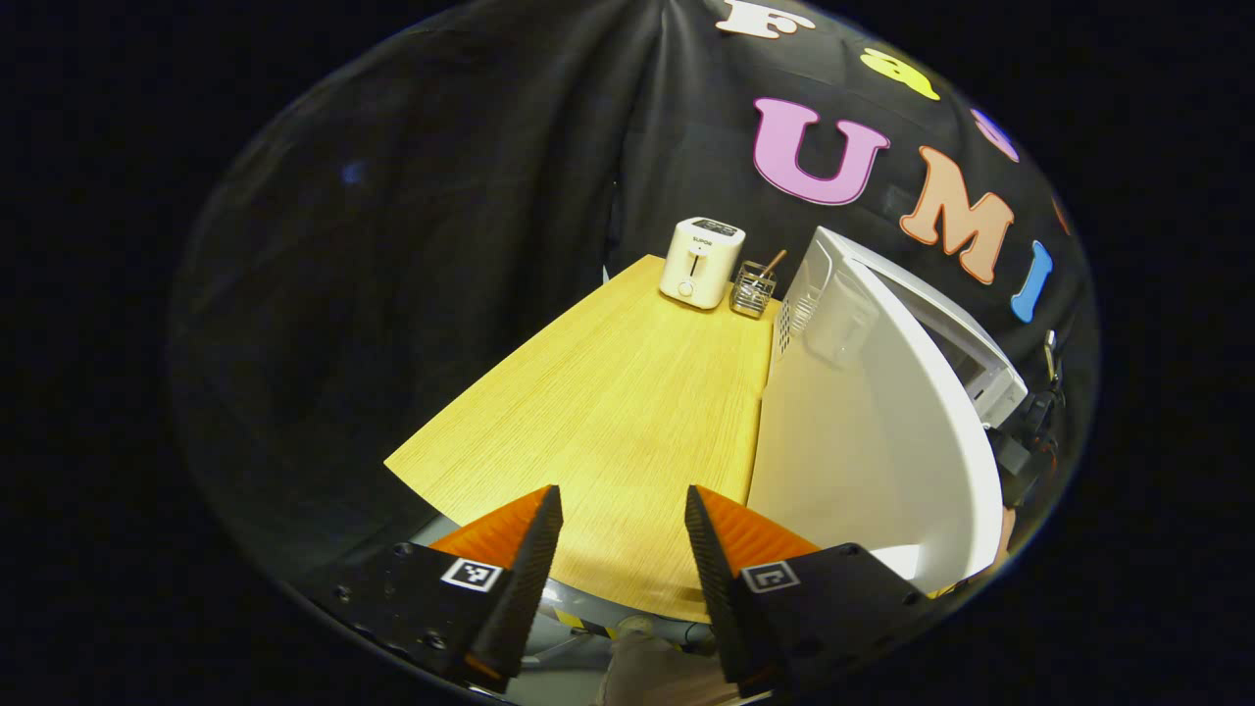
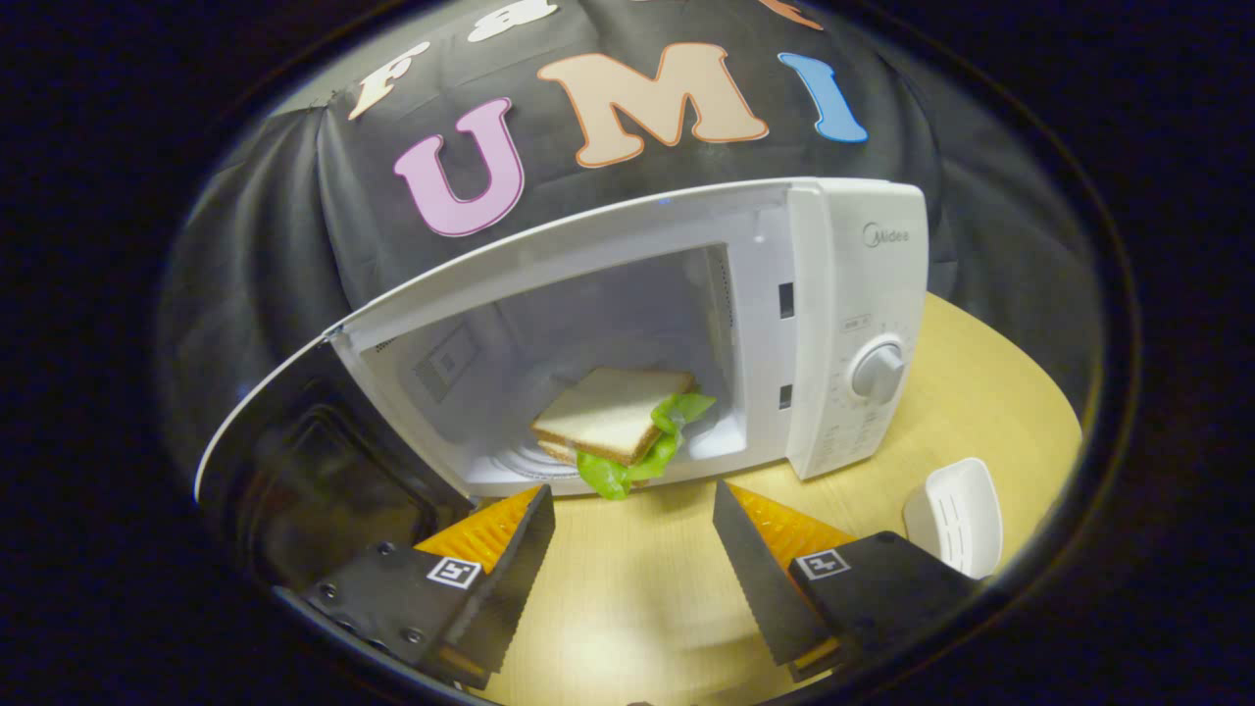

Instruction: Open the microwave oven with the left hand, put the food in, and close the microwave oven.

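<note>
Two grippers hang over a wooden bench [image 2: 980, 392], each with its jaws apart and nothing between them. In the right gripper view, a white microwave oven [image 2: 843, 324] stands on the bench with its door [image 2: 294, 471] swung wide open to the left. Inside the cavity lies the food, a sandwich [image 2: 618, 417] of white bread with green lettuce spilling toward the front edge. The right gripper [image 2: 632, 510] sits just in front of the opening, apart from the sandwich. A small white dish [image 2: 956, 515] rests on the bench to the right. In the left gripper view, the left gripper [image 1: 623, 510] is beside the open door's outer face [image 1: 863, 431]. Far back on the bench stand a white toaster [image 1: 701, 262] and, just beside it, a clear cup [image 1: 753, 289] holding a stick.
</note>
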Tool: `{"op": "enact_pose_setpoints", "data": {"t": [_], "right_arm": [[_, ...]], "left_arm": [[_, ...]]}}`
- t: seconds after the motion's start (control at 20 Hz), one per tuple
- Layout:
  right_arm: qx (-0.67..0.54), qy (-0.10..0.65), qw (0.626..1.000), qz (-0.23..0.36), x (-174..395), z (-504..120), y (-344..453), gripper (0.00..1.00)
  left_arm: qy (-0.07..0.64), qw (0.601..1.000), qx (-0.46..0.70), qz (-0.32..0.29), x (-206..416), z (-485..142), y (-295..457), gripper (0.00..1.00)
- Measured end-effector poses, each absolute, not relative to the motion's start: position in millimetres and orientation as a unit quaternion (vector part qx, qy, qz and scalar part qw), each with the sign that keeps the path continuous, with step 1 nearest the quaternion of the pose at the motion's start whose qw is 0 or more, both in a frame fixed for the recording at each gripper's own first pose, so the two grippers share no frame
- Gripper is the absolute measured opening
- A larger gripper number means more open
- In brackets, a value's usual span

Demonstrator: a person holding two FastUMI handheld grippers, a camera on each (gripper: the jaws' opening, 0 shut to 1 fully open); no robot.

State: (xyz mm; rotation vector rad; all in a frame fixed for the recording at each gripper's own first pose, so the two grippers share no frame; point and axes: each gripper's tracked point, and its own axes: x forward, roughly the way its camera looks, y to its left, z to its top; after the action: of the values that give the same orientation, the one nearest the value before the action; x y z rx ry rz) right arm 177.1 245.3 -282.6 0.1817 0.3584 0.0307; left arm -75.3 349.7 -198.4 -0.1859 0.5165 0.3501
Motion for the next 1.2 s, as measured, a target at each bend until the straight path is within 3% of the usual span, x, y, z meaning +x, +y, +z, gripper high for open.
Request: {"op": "enact_pose_setpoints", "data": {"t": [0.1, 0.25, 0.55, 0.6, 0.65, 1.2], "right_arm": [[0.088, 0.176, 0.980, 0.016, 165, -274, 239, 0.92], [0.091, 0.175, 0.980, 0.016, 147, -262, 227, 0.92], [0.086, 0.164, 0.983, 0.000, 114, -234, 193, 0.92], [0.088, 0.162, 0.983, -0.003, 109, -231, 188, 1.00], [0.089, 0.161, 0.983, -0.006, 105, -229, 183, 0.92], [0.103, 0.177, 0.977, -0.055, 52, -231, 112, 0.92]], "left_arm": [[0.256, 0.949, -0.091, 0.161, -74, -200, 343, 0.48], [0.262, 0.947, -0.072, 0.170, -76, -205, 346, 0.00], [0.257, 0.955, -0.034, 0.147, -76, -200, 327, 0.01], [0.256, 0.956, -0.028, 0.143, -76, -199, 324, 0.01], [0.257, 0.956, -0.028, 0.137, -75, -199, 320, 0.01], [0.249, 0.964, -0.010, 0.088, -69, -194, 260, 0.01]]}}
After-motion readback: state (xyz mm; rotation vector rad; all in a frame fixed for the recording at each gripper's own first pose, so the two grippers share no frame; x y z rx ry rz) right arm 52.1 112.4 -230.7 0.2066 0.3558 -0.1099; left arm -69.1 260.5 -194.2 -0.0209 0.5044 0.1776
